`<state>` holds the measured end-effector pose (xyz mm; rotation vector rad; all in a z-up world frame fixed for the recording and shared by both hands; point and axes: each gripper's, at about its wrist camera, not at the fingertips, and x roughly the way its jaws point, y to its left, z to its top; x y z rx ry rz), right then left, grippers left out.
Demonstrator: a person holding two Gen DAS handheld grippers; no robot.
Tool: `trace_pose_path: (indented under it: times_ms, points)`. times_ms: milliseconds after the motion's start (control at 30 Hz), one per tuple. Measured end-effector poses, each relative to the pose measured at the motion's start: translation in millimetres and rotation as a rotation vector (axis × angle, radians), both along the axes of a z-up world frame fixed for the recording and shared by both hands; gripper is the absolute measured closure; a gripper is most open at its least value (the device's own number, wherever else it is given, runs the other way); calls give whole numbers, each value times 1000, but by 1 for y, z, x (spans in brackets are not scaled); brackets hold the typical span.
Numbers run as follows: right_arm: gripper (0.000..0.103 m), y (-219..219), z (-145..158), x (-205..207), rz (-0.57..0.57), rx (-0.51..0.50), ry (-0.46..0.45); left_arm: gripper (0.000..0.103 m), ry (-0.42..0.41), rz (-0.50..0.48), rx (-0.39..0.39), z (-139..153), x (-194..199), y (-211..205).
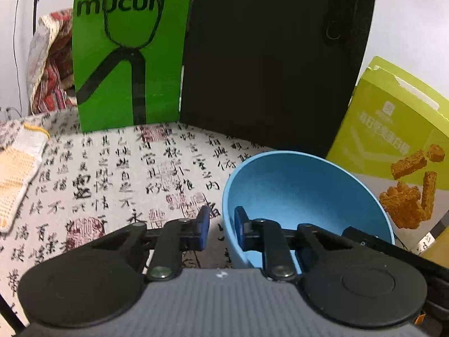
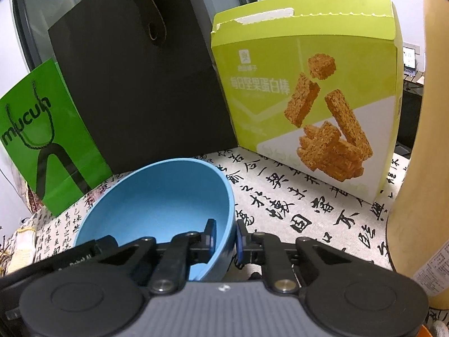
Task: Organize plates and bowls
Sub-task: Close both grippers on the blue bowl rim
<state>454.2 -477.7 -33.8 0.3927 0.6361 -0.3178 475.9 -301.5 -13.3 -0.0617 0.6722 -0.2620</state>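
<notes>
A light blue bowl (image 1: 303, 193) stands on the calligraphy-print tablecloth (image 1: 112, 174), and both grippers hold it by the rim. My left gripper (image 1: 223, 221) straddles the bowl's left rim, one blue pad inside and one outside, and is shut on the wall. My right gripper (image 2: 226, 233) clamps the right rim of the same bowl (image 2: 157, 196) in the same way. The bowl is empty. The black arm of the other gripper shows at the bowl's far side in each view. No plates are in sight.
Behind the bowl stand a green paper bag (image 1: 126, 56), a black paper bag (image 1: 266, 56) and a yellow-green snack box (image 2: 308, 98). A knitted cloth (image 1: 14, 179) lies at the left. A tan rounded surface (image 2: 415, 168) rises at the right edge.
</notes>
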Motion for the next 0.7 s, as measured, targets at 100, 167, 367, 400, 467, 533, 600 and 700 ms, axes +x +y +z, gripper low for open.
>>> trace_pose_path:
  times_ms: [100,167,367,400,467,533,600,700]
  points:
    - [91,1,0,0,-1,-10,-2,90,-18,-1,-10,3,-2,0]
    - [91,2,1,0,0,-13,-3,91,-21,-3,-15,4,-2,0]
    - [92,4,2,0,4,-25,-9,91,-6,12,-39,4,-1,3]
    - [92,4,2,0,3,-25,-10,91,-6,15,-43,4,-1,3]
    - [93,4,3,-1,3,-27,-13,91,-8,20,-44,4,-2,3]
    - [93,4,3,-1,0,-27,-12,91,-9,18,-43,4,-2,3]
    - [93,3,2,-1,-1,-24,-11,91,-11,17,-39,4,-3,2]
    - [93,2,2,0,-3,-20,-10,91,-5,16,-37,4,-3,1]
